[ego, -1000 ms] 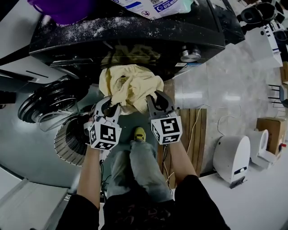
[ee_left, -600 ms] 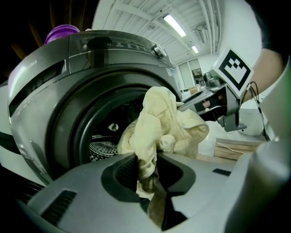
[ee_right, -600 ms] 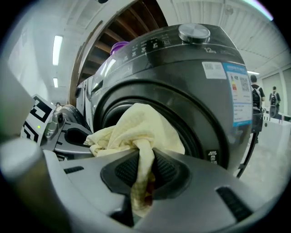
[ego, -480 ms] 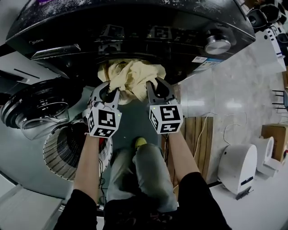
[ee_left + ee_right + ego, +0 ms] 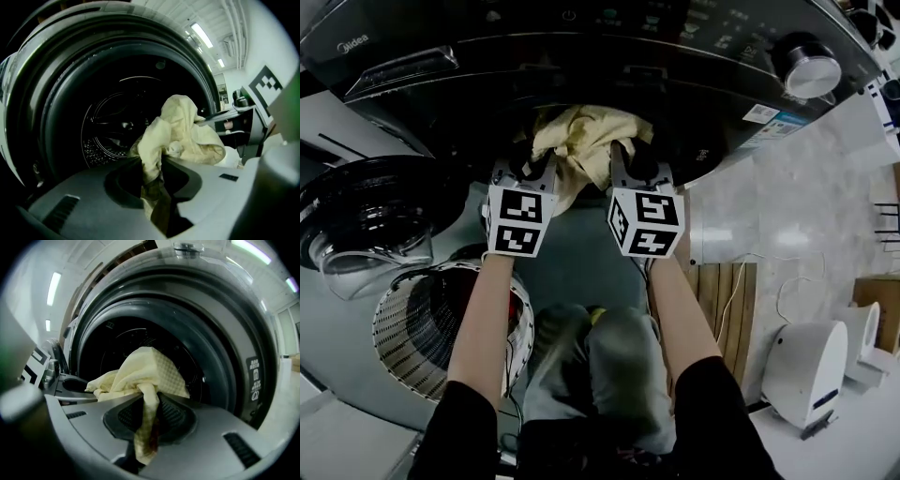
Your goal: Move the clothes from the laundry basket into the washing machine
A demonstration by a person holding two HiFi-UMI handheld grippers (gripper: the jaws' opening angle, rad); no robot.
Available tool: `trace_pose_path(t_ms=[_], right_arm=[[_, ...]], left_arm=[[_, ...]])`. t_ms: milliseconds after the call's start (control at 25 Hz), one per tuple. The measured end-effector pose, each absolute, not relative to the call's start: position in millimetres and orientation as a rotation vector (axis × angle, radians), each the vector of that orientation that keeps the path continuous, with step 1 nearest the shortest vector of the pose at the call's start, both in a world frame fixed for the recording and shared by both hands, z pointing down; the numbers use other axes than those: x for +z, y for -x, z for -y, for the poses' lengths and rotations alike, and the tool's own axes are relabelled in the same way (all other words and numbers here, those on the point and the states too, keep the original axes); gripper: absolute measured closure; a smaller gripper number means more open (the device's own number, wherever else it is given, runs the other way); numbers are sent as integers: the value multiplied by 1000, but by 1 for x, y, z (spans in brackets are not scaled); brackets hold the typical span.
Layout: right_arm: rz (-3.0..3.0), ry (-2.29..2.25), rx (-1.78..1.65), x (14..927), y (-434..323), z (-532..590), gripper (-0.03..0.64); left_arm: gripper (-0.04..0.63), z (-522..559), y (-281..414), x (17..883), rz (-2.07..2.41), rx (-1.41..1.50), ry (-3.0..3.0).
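Observation:
A pale yellow cloth [image 5: 581, 141] hangs bunched between my two grippers at the mouth of the black washing machine [image 5: 422, 66]. My left gripper [image 5: 529, 171] is shut on one fold of the cloth [image 5: 178, 136], which droops down between its jaws. My right gripper [image 5: 628, 167] is shut on another fold of the cloth [image 5: 145, 376]. Both gripper views look straight into the dark drum [image 5: 110, 131], with the cloth just in front of the door ring [image 5: 220, 357]. The white slatted laundry basket [image 5: 412, 328] stands on the floor at lower left, its inside mostly dark.
The machine's round glass door [image 5: 366, 225] hangs open to the left of the opening. A wooden board [image 5: 727, 309] lies on the floor at right, beside a white appliance [image 5: 806, 361]. The person's legs [image 5: 591, 375] are below my grippers.
Both grippers have carried the yellow cloth down and forward to the drum opening. The machine's front now fills the top of the head view, and the basket sits further back.

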State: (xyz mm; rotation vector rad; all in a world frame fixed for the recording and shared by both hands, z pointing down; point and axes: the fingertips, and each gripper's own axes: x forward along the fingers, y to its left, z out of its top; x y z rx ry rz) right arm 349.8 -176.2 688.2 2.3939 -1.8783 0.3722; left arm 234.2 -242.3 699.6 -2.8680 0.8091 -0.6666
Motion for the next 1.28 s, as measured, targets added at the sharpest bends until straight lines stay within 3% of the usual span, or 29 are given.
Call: trace_pose_path(t_ms=[480, 760, 960, 1280], right_arm=[[1861, -2432, 586, 721, -373, 227, 534], [1896, -2414, 740, 735, -380, 244, 442], [1882, -2391, 759, 743, -379, 242, 397], [1926, -2390, 725, 733, -373, 244, 374]], left_arm=[[491, 295, -258, 726, -926, -669, 2975], [472, 314, -276, 741, -960, -722, 3067], [408, 314, -279, 742, -972, -696, 3112], [373, 321, -267, 733, -1033, -654, 3074]])
